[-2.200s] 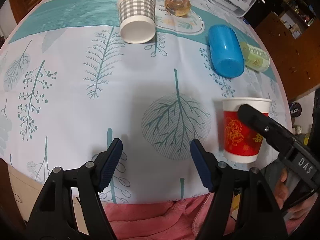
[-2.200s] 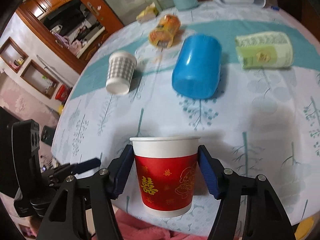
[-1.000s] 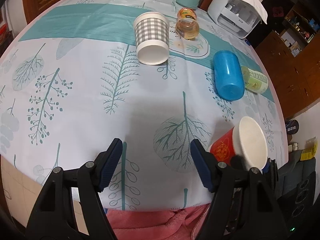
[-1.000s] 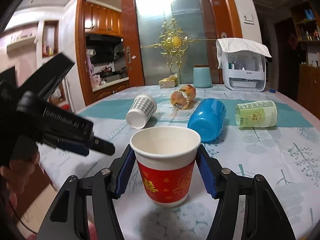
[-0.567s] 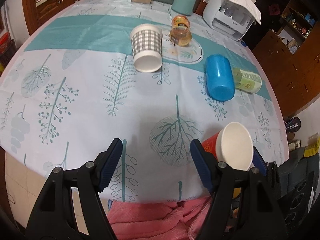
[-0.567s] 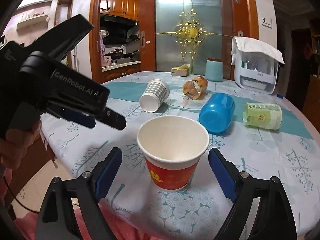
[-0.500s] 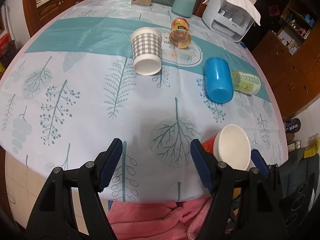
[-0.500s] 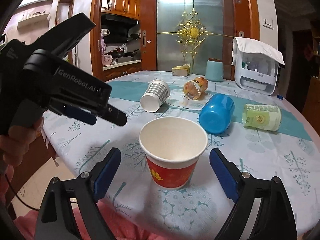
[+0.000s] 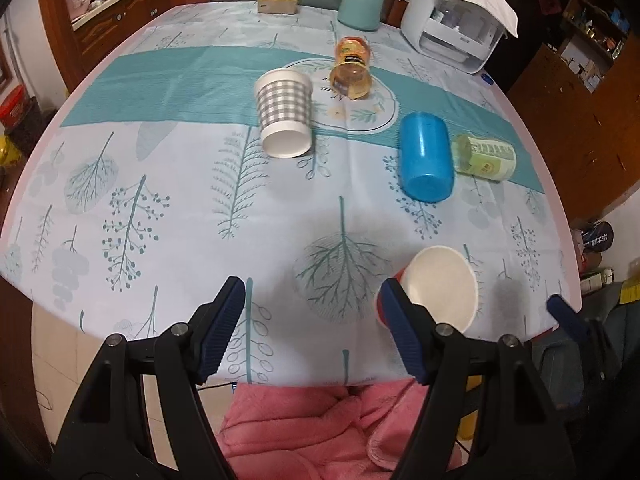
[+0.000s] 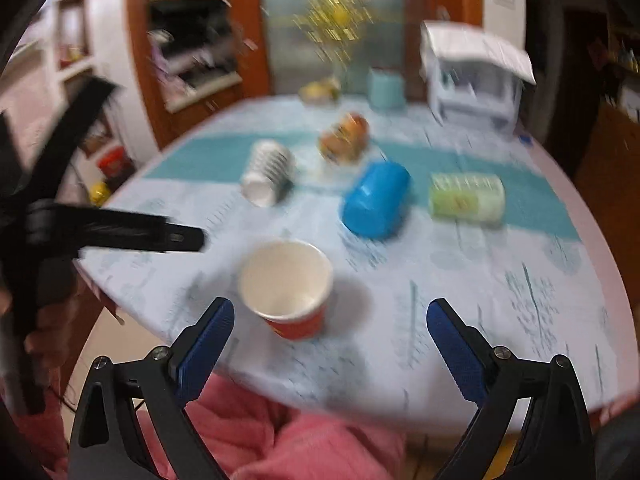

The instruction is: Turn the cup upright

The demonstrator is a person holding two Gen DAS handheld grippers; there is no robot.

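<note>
A red paper cup (image 9: pixel 440 284) with a white inside stands upright near the table's front edge, mouth up; it also shows in the blurred right wrist view (image 10: pixel 288 288). My right gripper (image 10: pixel 328 336) is open and empty, pulled back from the cup, which sits ahead between and beyond its fingers. My left gripper (image 9: pixel 312 320) is open and empty above the front edge, its right finger (image 9: pixel 400 328) overlapping the cup's left side in the view. The left gripper's body (image 10: pixel 120 232) shows at the left of the right wrist view.
Lying on their sides farther back are a grey checked paper cup (image 9: pixel 284 116), an amber glass jar (image 9: pixel 352 68), a blue cup (image 9: pixel 426 160) and a green cup (image 9: pixel 486 156). A white appliance (image 9: pixel 460 20) and a teal container (image 9: pixel 360 6) stand at the back. Pink cloth (image 9: pixel 340 432) lies below the edge.
My right gripper opened, let go of the red cup, which now stands upright, and drew back and up. The left gripper rose slightly.
</note>
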